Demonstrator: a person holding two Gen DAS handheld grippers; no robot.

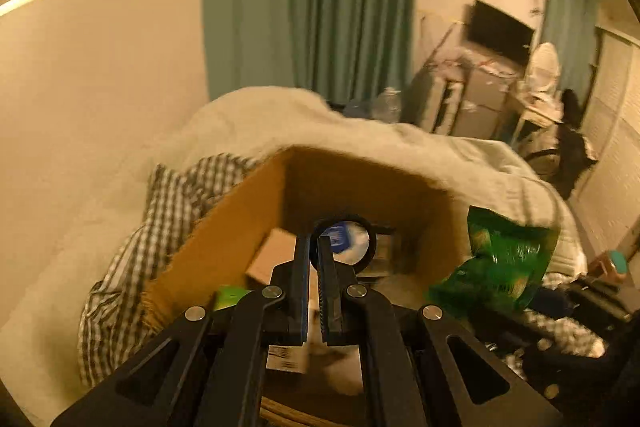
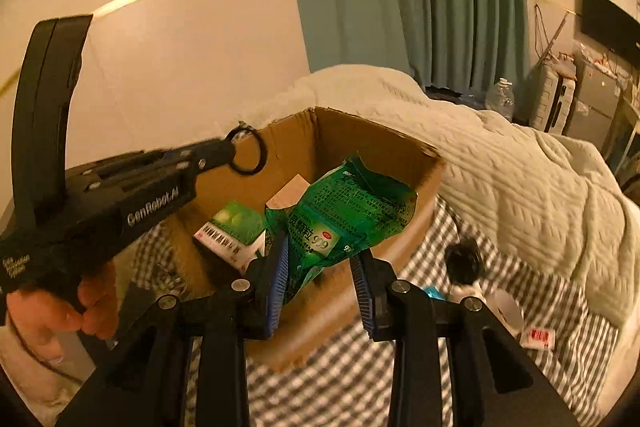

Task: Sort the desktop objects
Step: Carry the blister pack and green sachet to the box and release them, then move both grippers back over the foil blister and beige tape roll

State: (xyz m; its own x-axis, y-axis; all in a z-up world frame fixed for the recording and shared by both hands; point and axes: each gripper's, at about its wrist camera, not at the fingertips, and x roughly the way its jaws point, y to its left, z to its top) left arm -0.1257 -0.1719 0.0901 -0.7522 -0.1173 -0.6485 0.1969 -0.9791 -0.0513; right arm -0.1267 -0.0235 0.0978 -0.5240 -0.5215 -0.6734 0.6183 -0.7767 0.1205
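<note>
Above the cardboard box (image 2: 384,147), your right gripper (image 2: 320,267) clamps the green packet (image 2: 344,223). At ten o'clock, your left gripper (image 2: 230,157) pinches a black ring (image 2: 246,151), jaws closed on it, over the box's left wall.

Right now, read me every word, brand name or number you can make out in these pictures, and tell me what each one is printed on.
"GenRobot.AI": white lettering on the side of the left gripper.
"999": on the green packet held in the right gripper; it shows upside down, and the small print around it is not readable.
Green and white box in the cardboard box: red characters, too blurred.
Small white sachet on the checked cloth: red print, too small.
</note>
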